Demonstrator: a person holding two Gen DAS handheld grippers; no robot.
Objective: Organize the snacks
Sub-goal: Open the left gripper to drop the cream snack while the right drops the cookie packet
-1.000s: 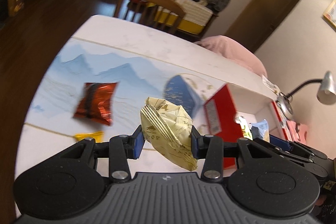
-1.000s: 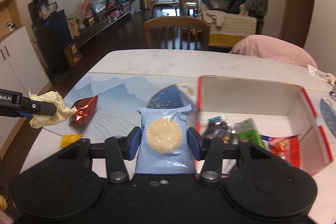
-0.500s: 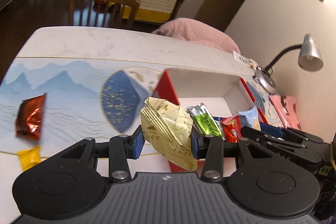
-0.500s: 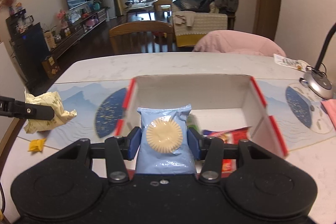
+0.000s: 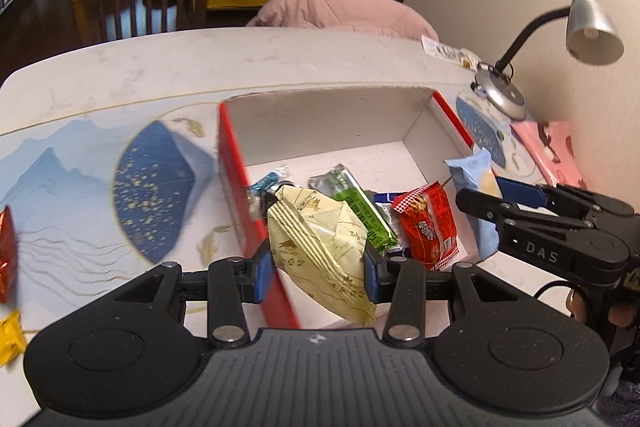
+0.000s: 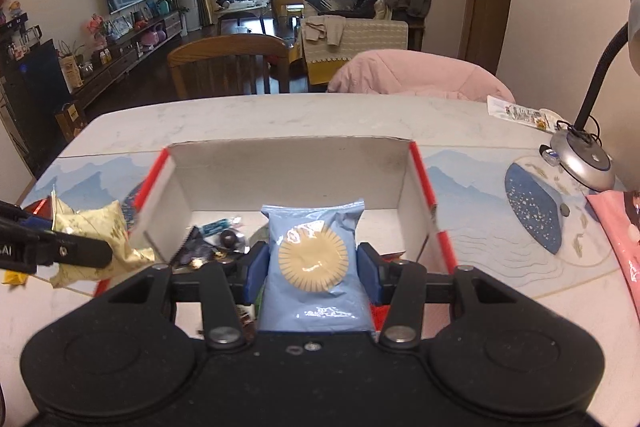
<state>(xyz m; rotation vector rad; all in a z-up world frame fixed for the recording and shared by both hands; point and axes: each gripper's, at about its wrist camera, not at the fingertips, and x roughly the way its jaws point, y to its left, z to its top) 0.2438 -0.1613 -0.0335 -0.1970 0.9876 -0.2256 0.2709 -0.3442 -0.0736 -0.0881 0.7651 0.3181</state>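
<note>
Currently the left gripper (image 5: pixel 319 269) clamps a pale yellow packet (image 5: pixel 320 247) over the red box (image 5: pixel 232 163); the right gripper (image 6: pixel 312 269) clamps a blue biscuit packet (image 6: pixel 314 263) there. Both look light, crinkly, crushable; mid-body holds suit them.

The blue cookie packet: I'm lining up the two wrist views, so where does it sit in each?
Left wrist view: the blue cookie packet is at the right edge, clamped side-on in the right gripper, over the box's right wall.
Right wrist view: the packet is at centre, upright in that gripper.
Shared landmark: the red-edged box.
</note>
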